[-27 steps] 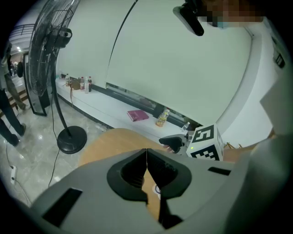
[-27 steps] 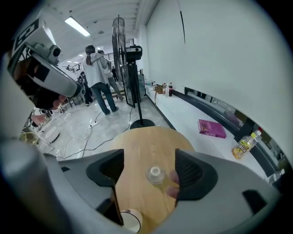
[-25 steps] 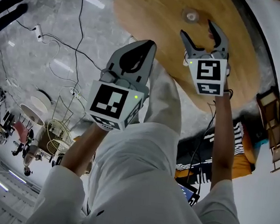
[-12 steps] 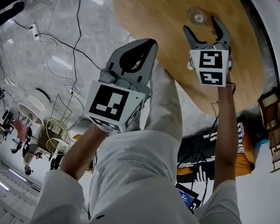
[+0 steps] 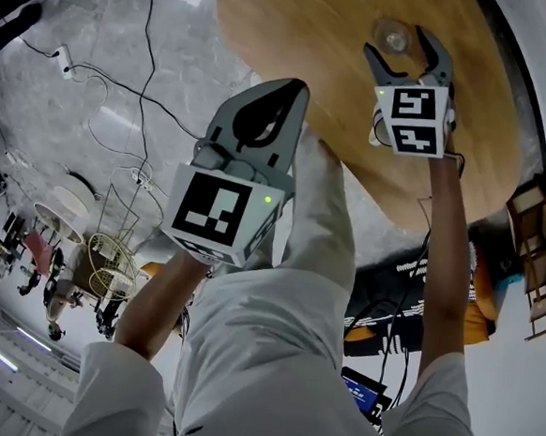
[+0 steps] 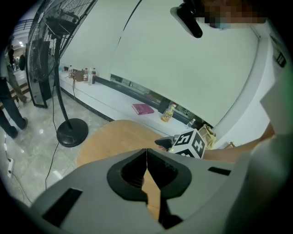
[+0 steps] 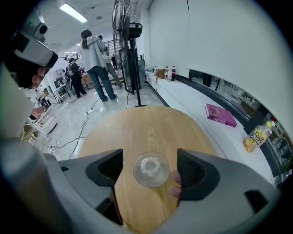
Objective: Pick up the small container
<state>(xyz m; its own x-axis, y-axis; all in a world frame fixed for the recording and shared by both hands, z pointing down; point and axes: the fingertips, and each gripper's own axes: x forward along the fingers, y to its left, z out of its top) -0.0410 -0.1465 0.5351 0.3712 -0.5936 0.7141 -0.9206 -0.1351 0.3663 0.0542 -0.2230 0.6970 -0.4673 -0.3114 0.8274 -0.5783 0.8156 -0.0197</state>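
Since a second ago the right gripper (image 5: 397,42) has travelled up the head view. Its fingers, spread wide, now stand either side of the small clear round container (image 7: 151,169) rather than short of it. In the right gripper view we see a gap at each side of it, with nothing touching.

The left gripper (image 6: 146,155) hangs at the centre left of the head view, its fingers pressed together on nothing. The container sits on the round light wooden bench (image 5: 269,33), in the upper right of the head view.

We judge the grasp is yet to be made. We would keep the container centred, sink until the fingers span its wall, then close gently, since so light a piece may skid or tip. It stands upright, its axis rising from the bench. Being round from above, it offers no long axis, so any approach angle serves.
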